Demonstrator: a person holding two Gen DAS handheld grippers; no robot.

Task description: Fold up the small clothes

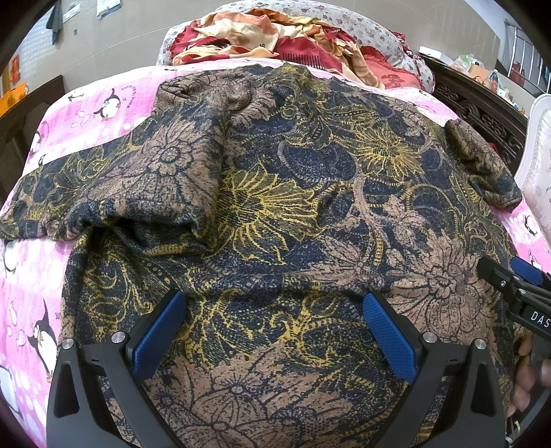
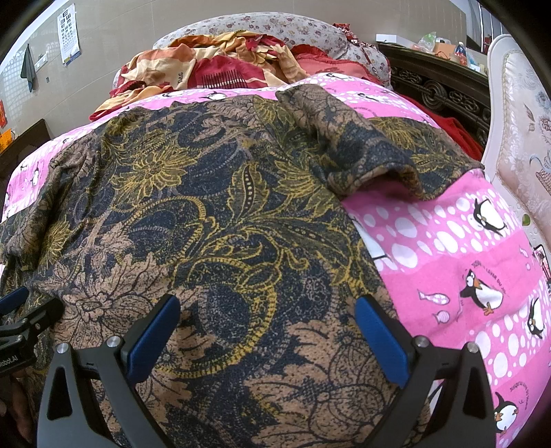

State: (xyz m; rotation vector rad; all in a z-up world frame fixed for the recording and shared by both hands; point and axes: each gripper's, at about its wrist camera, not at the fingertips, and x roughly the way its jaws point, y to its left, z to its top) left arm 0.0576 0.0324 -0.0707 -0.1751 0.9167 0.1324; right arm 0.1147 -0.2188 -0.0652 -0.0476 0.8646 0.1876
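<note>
A dark blue, tan and yellow floral shirt lies spread on a pink penguin-print bedsheet. Its left sleeve is folded in over the body. Its right sleeve lies bunched toward the sheet. My left gripper is open and empty, hovering over the shirt's lower part. My right gripper is open and empty over the shirt's lower right part, near its right edge. The right gripper also shows at the right edge of the left wrist view; the left one shows at the left edge of the right wrist view.
A heap of red and orange bedding and a floral pillow lie at the far end of the bed. A dark carved wooden frame and a pale padded headboard stand at the right. Bare sheet lies right of the shirt.
</note>
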